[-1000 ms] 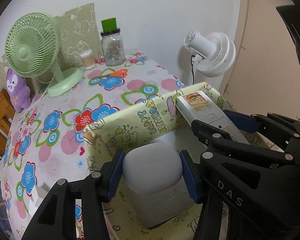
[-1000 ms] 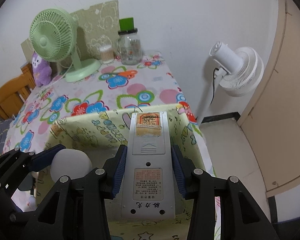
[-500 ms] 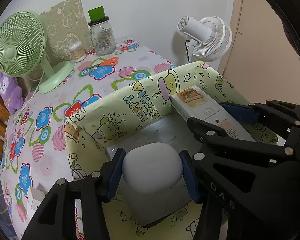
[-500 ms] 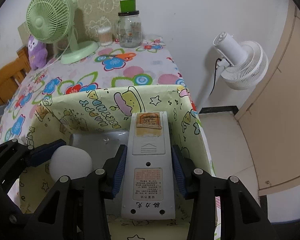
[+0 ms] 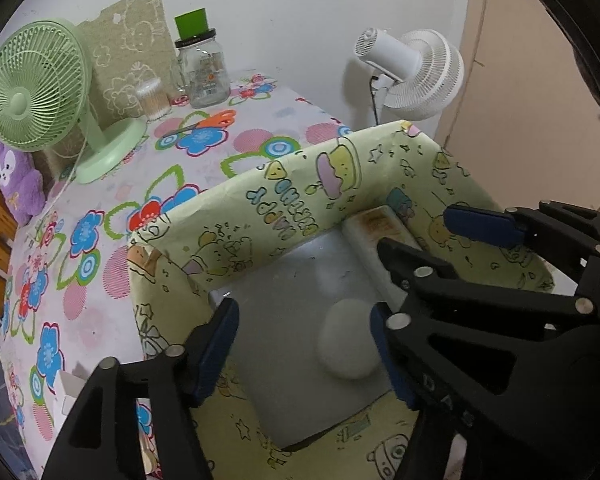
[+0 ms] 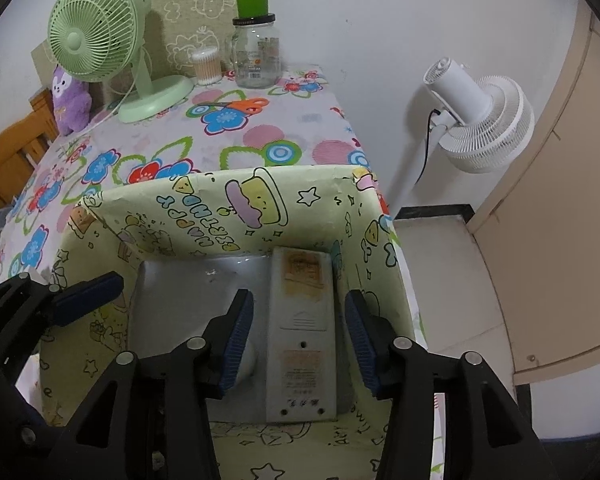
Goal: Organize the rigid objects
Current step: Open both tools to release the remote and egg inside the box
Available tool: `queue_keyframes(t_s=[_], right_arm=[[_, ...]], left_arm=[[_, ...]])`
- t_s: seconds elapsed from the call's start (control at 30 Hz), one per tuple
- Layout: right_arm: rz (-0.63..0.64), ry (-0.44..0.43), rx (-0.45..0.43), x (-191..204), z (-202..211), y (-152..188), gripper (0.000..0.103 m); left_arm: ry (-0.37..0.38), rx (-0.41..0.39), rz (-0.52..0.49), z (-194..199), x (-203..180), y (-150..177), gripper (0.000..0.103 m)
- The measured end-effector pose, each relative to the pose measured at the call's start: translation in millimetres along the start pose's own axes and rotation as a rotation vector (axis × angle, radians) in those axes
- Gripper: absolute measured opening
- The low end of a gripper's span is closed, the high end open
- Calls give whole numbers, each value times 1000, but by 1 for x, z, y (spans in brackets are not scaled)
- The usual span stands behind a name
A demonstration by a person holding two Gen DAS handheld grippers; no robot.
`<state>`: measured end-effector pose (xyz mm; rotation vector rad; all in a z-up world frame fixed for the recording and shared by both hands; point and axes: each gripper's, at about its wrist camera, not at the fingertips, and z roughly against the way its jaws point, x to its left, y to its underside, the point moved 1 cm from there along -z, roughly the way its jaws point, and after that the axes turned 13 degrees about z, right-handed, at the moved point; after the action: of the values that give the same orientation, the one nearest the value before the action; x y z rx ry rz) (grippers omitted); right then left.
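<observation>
Showing both grippers poised over the paper-lined storage box, which sits at the near end of the floral-clothed bench. The left gripper has its jaws spread apart; the white egg-shaped object lies on the grey floor of the box between them, close to the right-hand pad, and whether it touches that pad cannot be told. The right gripper likewise has its jaws apart, one on either side of the remote control, with a clear gap on each side. The remote lies flat, back side up, along the right wall of the box, its far end near the box's far right corner. The egg-shaped object rests just to the left of the remote, nearer the front of the box.

Progress, as judged from this arrangement: both objects are deposited inside the box and neither is gripped, so the placing step appears complete. What seems to remain is lifting both grippers clear of the box walls. Beyond the box, at the far end of the bench, stand a green desk fan, a glass jar, a cotton-swab tub and orange-handled scissors; whether these belong to the task cannot be told.
</observation>
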<state>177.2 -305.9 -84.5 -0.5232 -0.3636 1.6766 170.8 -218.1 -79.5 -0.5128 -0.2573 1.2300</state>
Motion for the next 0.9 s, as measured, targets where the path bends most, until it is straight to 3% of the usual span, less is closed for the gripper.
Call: queue_keyframes(t_s=[0.2, 0.37, 0.5, 0.9], right_arm=[[-1, -7, -7, 2, 10, 2, 62], [9, 28, -31, 6, 25, 3, 77], [8, 50, -53, 9, 38, 5, 82], [1, 61, -107, 24, 67, 15, 86]], left_arm=[[-5, -14, -10, 8, -2, 4, 89], [-5, -35, -11, 21, 0, 8, 89], [-13, -60, -17, 32, 0, 11, 90], [-27, -137, -38, 64, 5, 26, 90]])
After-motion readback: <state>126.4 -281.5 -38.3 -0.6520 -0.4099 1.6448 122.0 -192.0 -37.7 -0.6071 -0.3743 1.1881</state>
